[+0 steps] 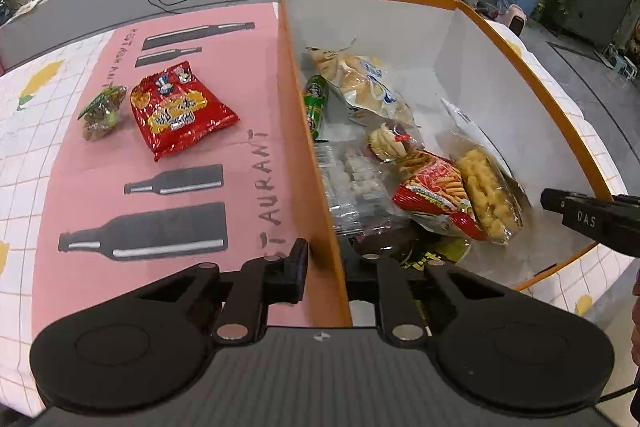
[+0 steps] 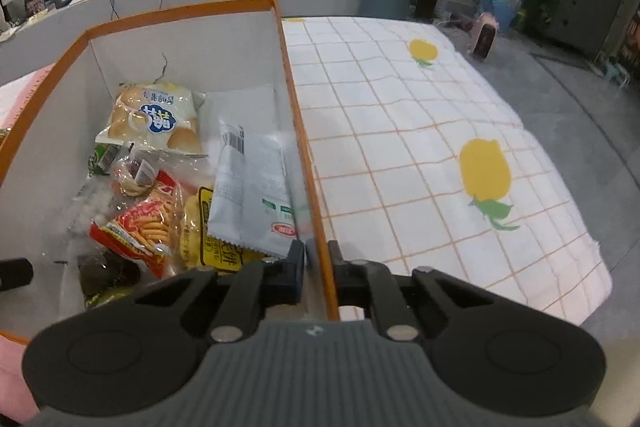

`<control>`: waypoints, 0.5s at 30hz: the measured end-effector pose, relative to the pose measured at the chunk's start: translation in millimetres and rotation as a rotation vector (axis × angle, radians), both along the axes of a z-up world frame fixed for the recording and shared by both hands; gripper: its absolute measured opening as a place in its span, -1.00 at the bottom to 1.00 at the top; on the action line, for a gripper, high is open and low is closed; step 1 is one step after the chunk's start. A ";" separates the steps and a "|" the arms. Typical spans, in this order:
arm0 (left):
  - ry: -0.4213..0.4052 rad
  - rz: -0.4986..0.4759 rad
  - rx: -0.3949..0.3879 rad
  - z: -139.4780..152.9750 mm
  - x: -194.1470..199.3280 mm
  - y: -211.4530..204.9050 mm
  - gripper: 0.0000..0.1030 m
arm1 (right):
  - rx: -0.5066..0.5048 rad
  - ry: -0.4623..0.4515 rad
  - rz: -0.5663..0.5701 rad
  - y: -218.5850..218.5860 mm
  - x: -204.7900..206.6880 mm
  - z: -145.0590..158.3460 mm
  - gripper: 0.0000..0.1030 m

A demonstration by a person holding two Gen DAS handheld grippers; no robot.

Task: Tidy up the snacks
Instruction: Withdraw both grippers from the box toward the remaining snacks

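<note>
An orange box (image 1: pixel 298 115) with white inner walls holds several snack packs: a bread bag (image 1: pixel 362 83), a green tube (image 1: pixel 316 103), a red stick-snack bag (image 1: pixel 436 195) and a yellow puff bag (image 1: pixel 484 193). My left gripper (image 1: pixel 326 261) is shut on the box's left wall near its front corner. My right gripper (image 2: pixel 318 261) is shut on the box's right wall (image 2: pixel 308 155); it shows at the right edge of the left wrist view (image 1: pixel 588 217). A red snack bag (image 1: pixel 180 111) and a small green pack (image 1: pixel 100 111) lie on the pink mat outside the box.
The pink mat (image 1: pixel 160 187) with bottle prints lies left of the box on a white checked tablecloth (image 2: pixel 420 155) with yellow fruit prints. The table's right edge drops to a grey floor. A counter, a bin and plants stand behind.
</note>
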State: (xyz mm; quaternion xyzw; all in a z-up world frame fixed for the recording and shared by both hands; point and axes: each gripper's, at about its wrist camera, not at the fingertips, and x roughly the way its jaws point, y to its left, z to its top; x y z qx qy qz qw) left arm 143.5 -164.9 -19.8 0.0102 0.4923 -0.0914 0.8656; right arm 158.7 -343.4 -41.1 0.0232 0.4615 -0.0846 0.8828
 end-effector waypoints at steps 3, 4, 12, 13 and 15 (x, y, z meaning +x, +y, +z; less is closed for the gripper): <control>0.005 0.002 0.006 1.7 -7.3 0.0 -0.63 | 0.020 0.008 0.010 -2.5 -2.7 -0.8 -0.88; 0.006 0.002 0.007 2.0 -9.9 0.4 -0.62 | 0.019 0.013 0.016 -2.0 -3.5 -1.7 -0.88; 0.009 0.003 0.024 3.3 -24.2 5.8 -0.62 | 0.025 0.020 0.021 3.9 -15.7 -4.3 -0.88; 0.014 -0.002 0.027 3.5 -26.2 6.4 -0.62 | 0.028 0.021 0.021 4.3 -18.4 -5.2 -0.88; 0.022 -0.014 0.029 4.0 -29.9 8.5 -0.62 | 0.040 0.024 0.018 4.9 -24.0 -7.6 -0.88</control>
